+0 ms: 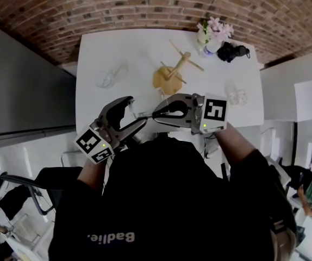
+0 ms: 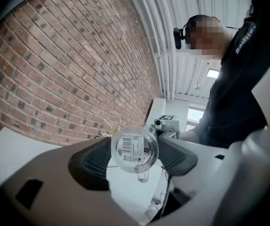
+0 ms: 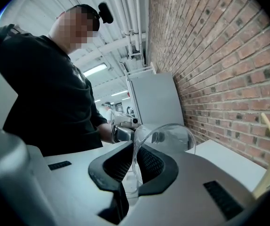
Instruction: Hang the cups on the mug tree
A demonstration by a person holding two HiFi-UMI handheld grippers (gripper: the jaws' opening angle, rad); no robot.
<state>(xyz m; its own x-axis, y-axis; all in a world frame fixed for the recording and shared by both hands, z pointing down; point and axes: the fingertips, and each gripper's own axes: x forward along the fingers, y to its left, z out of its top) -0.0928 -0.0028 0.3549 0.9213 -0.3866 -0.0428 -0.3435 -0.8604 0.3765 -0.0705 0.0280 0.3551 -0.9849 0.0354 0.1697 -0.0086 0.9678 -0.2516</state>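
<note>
Mid-handover: the right gripper (image 3: 134,166) pinches narrowly on the wall of a clear glass cup (image 3: 165,138), while the left gripper (image 2: 135,150), jaws wide, brackets its labelled base without clearly gripping. Released too soon, the glass likely drops. The pale wooden mug tree (image 1: 172,72) stands at twelve o'clock. Pad contact is hard to read.
</note>
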